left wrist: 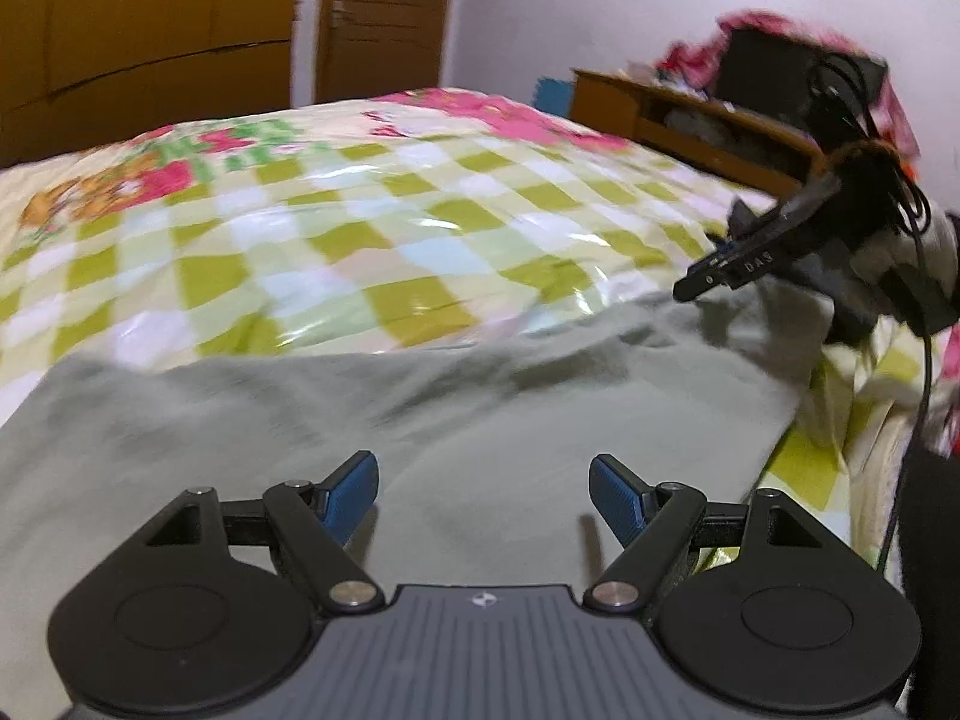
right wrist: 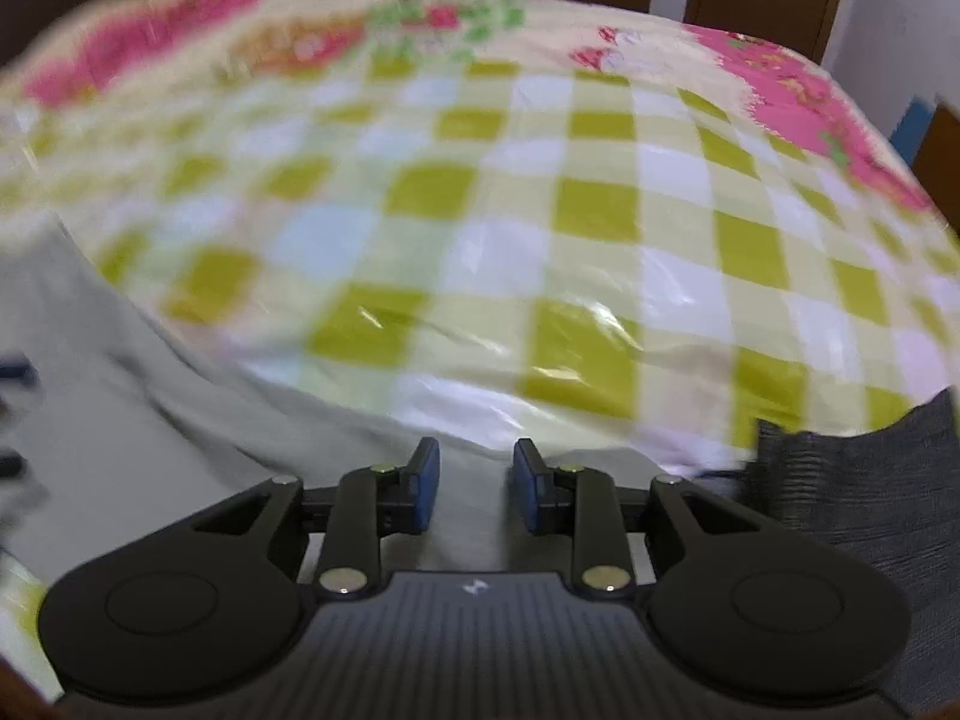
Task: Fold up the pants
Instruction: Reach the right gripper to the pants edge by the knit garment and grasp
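Observation:
Pale grey-green pants (left wrist: 360,408) lie spread over the near part of a bed. My left gripper (left wrist: 483,480) hangs just above the cloth, its blue pads wide apart with nothing between them. The right gripper (left wrist: 699,282) shows at the right in the left wrist view, over the pants' far right edge. In the right wrist view the right gripper (right wrist: 474,468) points down at the pants (right wrist: 120,396). Its jaws stand a narrow gap apart above the cloth edge, and no fabric is pinched between the pads.
A glossy bedcover (left wrist: 360,210) with green and white checks and pink flowers covers the bed. A wooden shelf (left wrist: 690,114) with clutter stands at the right. Brown wardrobe doors (left wrist: 150,30) rise behind. A dark grey cloth (right wrist: 870,480) lies at the right.

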A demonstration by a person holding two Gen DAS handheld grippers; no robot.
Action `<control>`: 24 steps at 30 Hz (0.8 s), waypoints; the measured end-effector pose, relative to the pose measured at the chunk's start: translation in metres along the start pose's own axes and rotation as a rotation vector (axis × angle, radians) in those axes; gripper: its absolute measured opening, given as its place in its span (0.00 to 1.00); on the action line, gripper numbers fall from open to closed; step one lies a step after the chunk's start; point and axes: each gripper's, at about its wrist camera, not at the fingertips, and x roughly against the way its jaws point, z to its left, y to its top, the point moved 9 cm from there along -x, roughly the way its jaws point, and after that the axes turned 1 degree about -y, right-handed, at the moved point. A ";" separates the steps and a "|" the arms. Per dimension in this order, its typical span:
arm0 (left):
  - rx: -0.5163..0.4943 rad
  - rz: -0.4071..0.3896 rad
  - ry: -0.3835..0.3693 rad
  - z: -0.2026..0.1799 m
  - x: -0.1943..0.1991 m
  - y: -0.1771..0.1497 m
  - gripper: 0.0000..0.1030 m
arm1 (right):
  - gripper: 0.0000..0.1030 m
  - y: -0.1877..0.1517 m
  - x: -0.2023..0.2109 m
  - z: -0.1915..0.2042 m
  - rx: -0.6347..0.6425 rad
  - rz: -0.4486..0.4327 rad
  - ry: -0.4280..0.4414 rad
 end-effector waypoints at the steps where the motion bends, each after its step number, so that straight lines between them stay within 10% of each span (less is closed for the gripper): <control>1: -0.016 0.010 -0.003 -0.004 -0.005 0.001 0.86 | 0.27 -0.004 -0.003 -0.006 -0.002 0.011 -0.025; 6: -0.048 0.042 -0.010 -0.013 -0.022 0.003 0.86 | 0.27 -0.005 0.011 -0.022 -0.079 -0.039 -0.011; 10: -0.039 0.051 -0.009 -0.015 -0.029 0.004 0.86 | 0.29 0.012 0.025 0.020 0.031 -0.114 0.180; 24: -0.025 0.058 -0.035 -0.018 -0.035 -0.002 0.86 | 0.29 0.018 -0.016 0.106 0.434 0.061 0.424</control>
